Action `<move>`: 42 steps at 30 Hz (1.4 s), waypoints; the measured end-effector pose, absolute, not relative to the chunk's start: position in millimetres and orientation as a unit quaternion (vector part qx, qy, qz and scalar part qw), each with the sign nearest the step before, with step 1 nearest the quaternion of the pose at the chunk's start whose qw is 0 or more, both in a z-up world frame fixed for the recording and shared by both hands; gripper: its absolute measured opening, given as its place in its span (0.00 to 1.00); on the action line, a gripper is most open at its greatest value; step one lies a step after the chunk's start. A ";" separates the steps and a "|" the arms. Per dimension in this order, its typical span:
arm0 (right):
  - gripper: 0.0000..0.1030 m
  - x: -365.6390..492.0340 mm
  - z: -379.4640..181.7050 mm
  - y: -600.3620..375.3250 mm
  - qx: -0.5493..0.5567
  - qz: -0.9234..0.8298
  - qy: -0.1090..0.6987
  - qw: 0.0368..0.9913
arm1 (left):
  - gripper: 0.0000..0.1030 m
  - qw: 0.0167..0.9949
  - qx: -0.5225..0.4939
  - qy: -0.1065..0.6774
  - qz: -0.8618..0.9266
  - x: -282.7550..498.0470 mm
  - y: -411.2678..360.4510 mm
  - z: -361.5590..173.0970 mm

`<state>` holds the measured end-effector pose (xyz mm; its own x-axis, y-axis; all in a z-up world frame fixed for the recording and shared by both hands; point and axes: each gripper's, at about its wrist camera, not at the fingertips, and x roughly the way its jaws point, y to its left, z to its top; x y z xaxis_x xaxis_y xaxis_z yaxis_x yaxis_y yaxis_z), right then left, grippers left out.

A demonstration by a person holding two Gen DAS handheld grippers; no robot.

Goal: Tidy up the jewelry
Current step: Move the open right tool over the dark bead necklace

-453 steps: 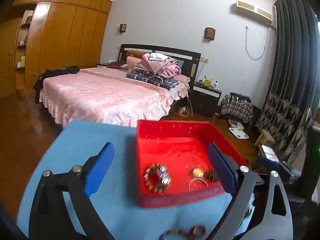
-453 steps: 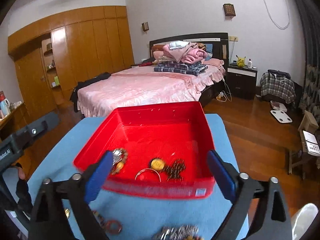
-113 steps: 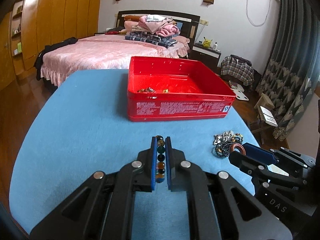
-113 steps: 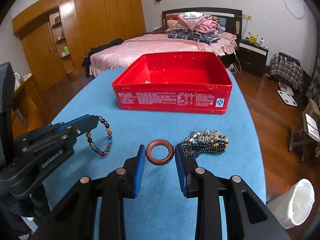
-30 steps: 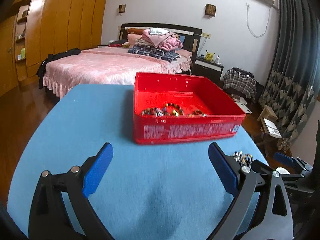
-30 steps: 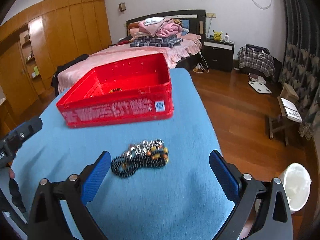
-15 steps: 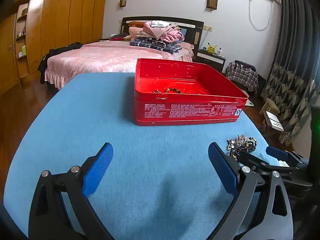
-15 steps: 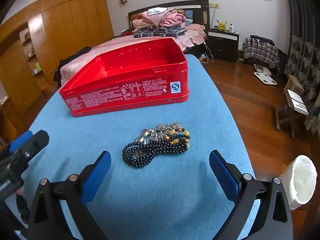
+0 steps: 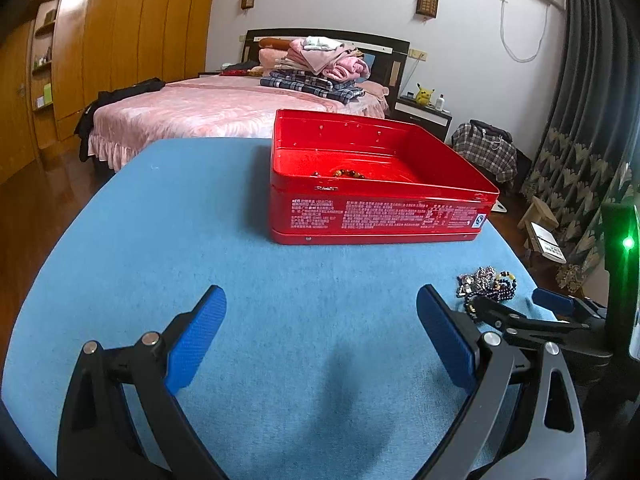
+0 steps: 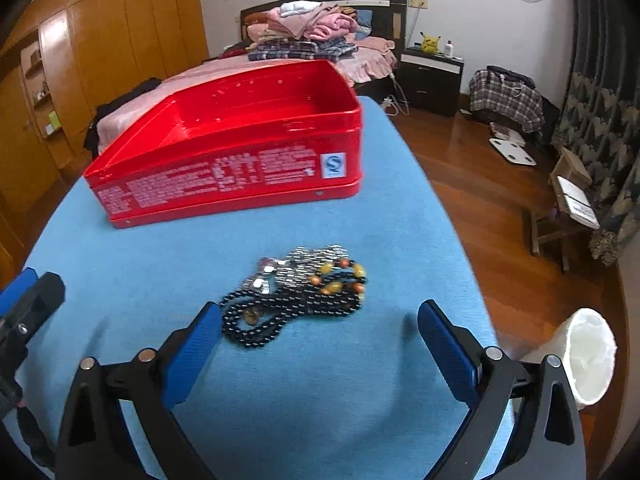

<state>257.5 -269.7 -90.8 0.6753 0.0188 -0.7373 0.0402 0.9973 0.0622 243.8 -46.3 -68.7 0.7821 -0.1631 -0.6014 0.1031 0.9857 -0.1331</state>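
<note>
The left gripper point(image 9: 320, 340) is hovering over the blue table point(image 9: 168, 216), jaws wide apart and empty. The right gripper point(image 10: 320, 344) is gaping too, holding nothing, with the bead pile point(image 10: 296, 292) lying just ahead of its blue pads point(image 10: 192, 356), near the table's right edge. The red tin point(image 9: 380, 216) is sitting toward the far edge, some beads point(image 9: 346, 173) lying inside it.
</note>
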 end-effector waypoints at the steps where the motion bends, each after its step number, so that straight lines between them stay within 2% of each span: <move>1: 0.93 257.0 -90.5 -271.8 0.032 -0.013 0.403 0.914 | 0.90 0.943 -0.047 0.323 -0.071 243.8 -46.2 -68.8; 14: 0.91 251.7 -86.5 -295.1 0.059 -0.025 0.399 0.915 | 0.91 0.941 -0.046 0.325 -0.081 241.2 -56.3 -67.9; 16: 0.84 254.0 -89.5 -292.3 0.065 -0.013 0.404 0.912 | 0.91 0.941 -0.045 0.325 -0.083 241.3 -57.5 -68.0; 20: 0.80 260.1 -93.7 -287.3 0.065 -0.009 0.410 0.910 | 0.91 0.941 -0.044 0.326 -0.085 241.7 -59.3 -69.0; 24: 0.61 260.7 -94.5 -287.2 0.033 -0.020 0.414 0.909 | 0.91 0.940 -0.043 0.327 -0.085 242.1 -58.6 -70.0; 25: 0.59 259.4 -93.8 -289.9 0.035 -0.019 0.415 0.909 | 0.91 0.940 -0.045 0.327 -0.085 242.5 -57.4 -70.1; 32: 0.60 251.6 -86.1 -309.1 0.074 -0.007 0.407 0.911 | 0.91 0.938 -0.051 0.332 -0.085 242.1 -55.2 -75.0; 35: 0.66 255.7 -84.5 -307.0 0.077 -0.002 0.399 0.914 | 0.91 0.939 -0.047 0.331 -0.087 241.2 -57.3 -74.5; 42: 0.65 275.9 -90.1 -305.0 0.076 -0.007 0.410 0.909 | 0.91 0.938 -0.042 0.331 -0.091 241.9 -62.4 -73.4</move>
<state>275.9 -305.0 -90.1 0.6640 0.0505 -0.7460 0.0743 0.9883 0.1330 241.9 -62.4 -73.4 0.7647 -0.1993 -0.6127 0.1440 0.9798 -0.1389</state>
